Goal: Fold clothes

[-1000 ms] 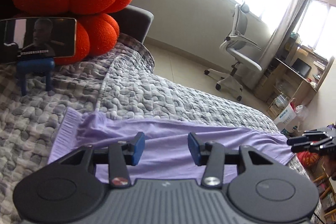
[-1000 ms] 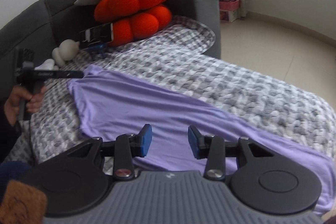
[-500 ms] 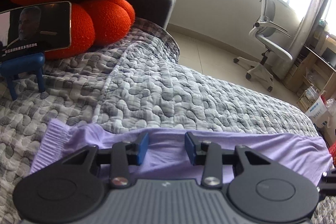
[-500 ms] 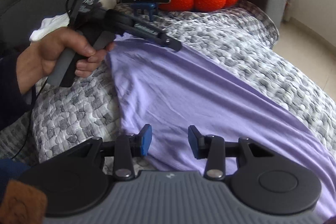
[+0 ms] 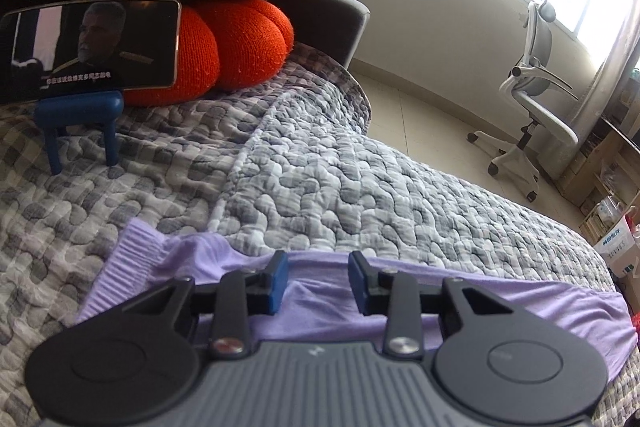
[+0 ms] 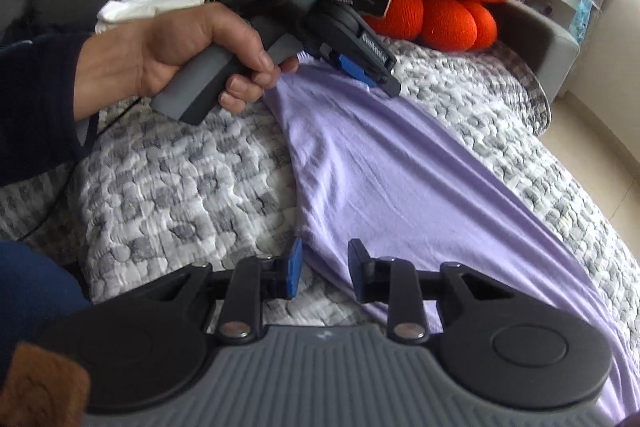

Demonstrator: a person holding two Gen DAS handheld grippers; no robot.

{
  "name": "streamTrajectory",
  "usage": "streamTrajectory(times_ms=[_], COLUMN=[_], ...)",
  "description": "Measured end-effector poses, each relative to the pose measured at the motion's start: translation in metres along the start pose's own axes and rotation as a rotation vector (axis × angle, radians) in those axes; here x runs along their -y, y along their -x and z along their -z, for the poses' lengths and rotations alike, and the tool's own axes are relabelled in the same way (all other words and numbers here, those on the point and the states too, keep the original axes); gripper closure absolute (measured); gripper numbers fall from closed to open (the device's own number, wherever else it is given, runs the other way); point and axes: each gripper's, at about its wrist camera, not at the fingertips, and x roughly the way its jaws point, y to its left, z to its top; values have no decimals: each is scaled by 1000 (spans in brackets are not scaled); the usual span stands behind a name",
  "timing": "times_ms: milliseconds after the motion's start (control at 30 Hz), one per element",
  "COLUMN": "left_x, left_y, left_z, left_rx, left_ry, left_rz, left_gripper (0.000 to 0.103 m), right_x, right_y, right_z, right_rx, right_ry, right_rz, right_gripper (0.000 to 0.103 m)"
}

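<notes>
On the quilted sofa cover [image 6: 168, 195], the purple garment [image 6: 400, 163] lies spread lengthwise, its ribbed cuff [image 5: 128, 259] toward the end with the orange cushions [image 5: 224, 27] and the phone on its blue stand [image 5: 88, 47]. Compared with a second ago, both claws are lower and nearer the cloth. The left claw [image 5: 316, 281] is closing at a narrow gap over the garment's far long edge near the cuff; fabric sits between its pads, but no pinch is confirmed. The right claw [image 6: 322, 273] is also closing, its gap straddling the garment's near side edge, with cloth beneath and not visibly clamped. This suggests a two-point grasp is being set up for a fold. Open quilt lies beyond the far edge, giving room to carry the fold across; the sofa arm [image 5: 332, 23] and phone stand bound the cushion end.
</notes>
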Motion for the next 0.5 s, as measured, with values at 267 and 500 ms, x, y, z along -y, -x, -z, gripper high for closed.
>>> streamTrajectory(times_ms=[267, 500], left_x=[-8, -4], left_y=[0, -4], left_z=[6, 6], left_rx=[-6, -5], left_ry=[-10, -70], left_rz=[-43, -100], left_gripper=[68, 71], right_x=[-21, -25], right_y=[-31, -21], right_z=[-4, 0], right_rx=[-50, -65], right_ry=[111, 63], right_rz=[23, 9], right_gripper=[93, 97])
